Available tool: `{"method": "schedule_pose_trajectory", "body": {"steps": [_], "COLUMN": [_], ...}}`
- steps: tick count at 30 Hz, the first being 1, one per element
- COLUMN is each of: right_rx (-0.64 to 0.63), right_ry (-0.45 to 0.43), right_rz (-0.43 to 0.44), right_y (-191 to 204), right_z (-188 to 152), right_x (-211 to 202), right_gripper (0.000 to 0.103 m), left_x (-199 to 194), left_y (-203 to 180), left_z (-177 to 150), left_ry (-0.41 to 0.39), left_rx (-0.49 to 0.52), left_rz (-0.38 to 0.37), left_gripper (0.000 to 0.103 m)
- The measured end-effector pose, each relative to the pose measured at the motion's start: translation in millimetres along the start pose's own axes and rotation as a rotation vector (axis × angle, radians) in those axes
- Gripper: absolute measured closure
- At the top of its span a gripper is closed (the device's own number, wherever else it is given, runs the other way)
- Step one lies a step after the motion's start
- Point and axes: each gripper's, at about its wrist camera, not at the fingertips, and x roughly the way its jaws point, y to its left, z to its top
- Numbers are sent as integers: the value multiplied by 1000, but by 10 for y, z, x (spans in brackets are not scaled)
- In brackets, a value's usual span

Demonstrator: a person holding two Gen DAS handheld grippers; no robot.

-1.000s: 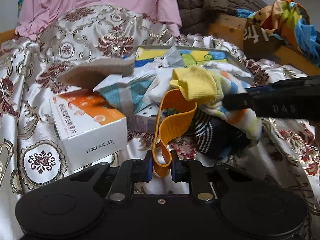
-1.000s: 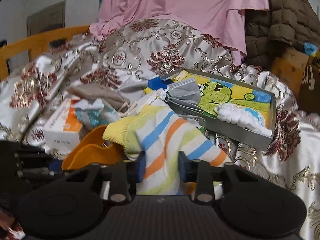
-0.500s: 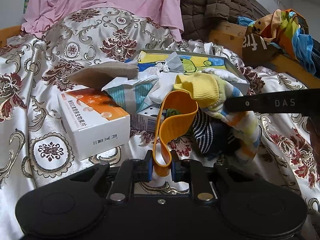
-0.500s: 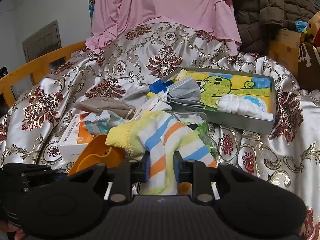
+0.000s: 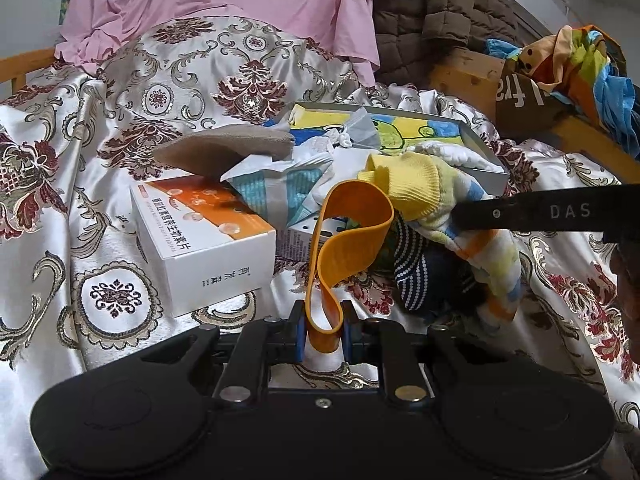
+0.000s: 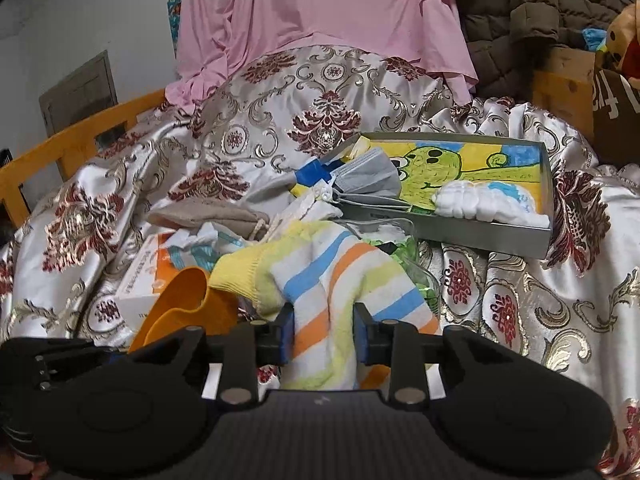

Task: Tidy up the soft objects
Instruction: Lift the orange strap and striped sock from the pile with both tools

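My left gripper [image 5: 322, 336] is shut on the lower end of an orange rubber band loop [image 5: 348, 232], which arches up over the pile. My right gripper [image 6: 323, 336] holds a striped sock [image 6: 328, 272] with a yellow cuff. Its jaws are opening slightly, the sock still pinched between the pads. In the left wrist view one right finger [image 5: 540, 214] crosses the sock [image 5: 420, 184] from the right. A dark dotted sock [image 5: 412, 268] lies under it. A grey box [image 6: 480, 236] with a cartoon lining holds white socks [image 6: 480, 204].
A white and orange carton [image 5: 208, 248] lies left of the pile, a tan sock [image 5: 224, 150] on top. A grey face mask [image 6: 368, 178] hangs over the box's corner. Patterned satin bedding [image 6: 520, 320] covers the bed. Pink cloth [image 6: 320, 0] and a wooden frame [image 6: 80, 140] stand behind.
The right gripper has rolled toward level with the striped sock still in it, and its pads sit a little farther apart than half a second ago. The left gripper and orange band stayed put.
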Motion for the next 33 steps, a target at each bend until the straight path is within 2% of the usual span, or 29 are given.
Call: {"method": "schedule_pose_trajectory", "body": {"steps": [6,11,18,26,33], "right_rx": [9,-34,-4,13,-22], "right_ry": [-25,-50,-117,-91,-56], "right_rz": [27,14,29,19,-50], "right_y": [24,107,76,30,35], "right_z": [27,24,90,77,22], "right_x": [-61,-108,-271,-227,-30], "right_gripper": [79,79,79,78,74], "left_x": [-3,-14,-22,-23,-11], "left_y": [7,34,51,51,56], "left_z": [6,20,23,24,23], "left_ry": [-1,-12,-17,-17,-15], "left_rx": [-4,-13,-28,-28,-29], "left_rz": [1,13,22,22,23], "left_gripper": [85,85,85,85,85]}}
